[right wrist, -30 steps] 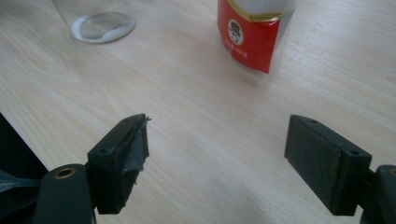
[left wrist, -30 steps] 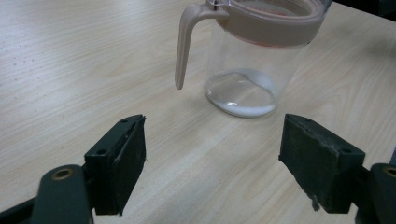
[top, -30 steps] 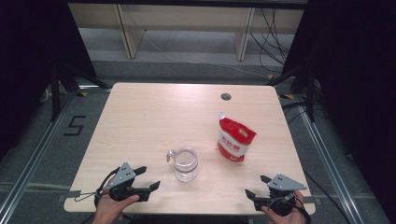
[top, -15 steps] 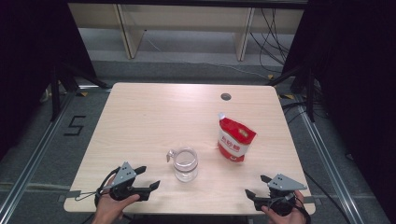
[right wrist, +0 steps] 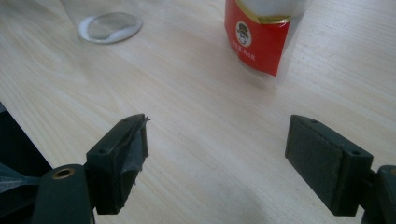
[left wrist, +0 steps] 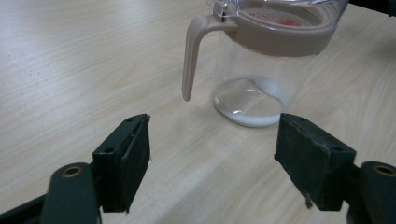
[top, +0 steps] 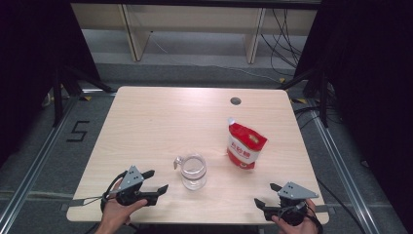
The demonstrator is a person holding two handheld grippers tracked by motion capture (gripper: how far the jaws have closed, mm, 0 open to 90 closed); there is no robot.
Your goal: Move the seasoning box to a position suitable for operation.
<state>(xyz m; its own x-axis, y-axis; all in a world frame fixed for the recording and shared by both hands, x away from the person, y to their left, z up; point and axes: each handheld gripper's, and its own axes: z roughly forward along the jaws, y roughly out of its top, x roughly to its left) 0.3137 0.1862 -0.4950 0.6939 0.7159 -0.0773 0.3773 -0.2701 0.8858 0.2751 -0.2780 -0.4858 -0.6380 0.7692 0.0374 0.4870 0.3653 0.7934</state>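
The clear glass jug with a beige plastic handle and collar [top: 193, 170] stands upright near the front middle of the pale wooden desk [top: 160, 122], its handle turned to the left in the high view. In the left gripper view the jug [left wrist: 261, 60] shows just ahead of the black fingers [left wrist: 126, 158], with a thin white residue at its bottom and the handle hanging free on the nearer side. The left gripper [top: 157, 181] lies low at the desk's front left, held in the person's left hand [top: 118, 212]; its fingers point toward the jug, stand wide apart and have just been closing a little, with bare desk between them and nothing held. The red and white stand-up pouch with a white spout [top: 245, 144] stands upright to the right of the jug and a little farther back, well apart from it. In the right gripper view the pouch [right wrist: 261, 37] rises beyond the fingers [right wrist: 121, 158], the jug's base at the upper left. The right gripper [top: 265, 195] rests at the front right edge of the desk, its fingers spread wide over bare wood and gripping nothing
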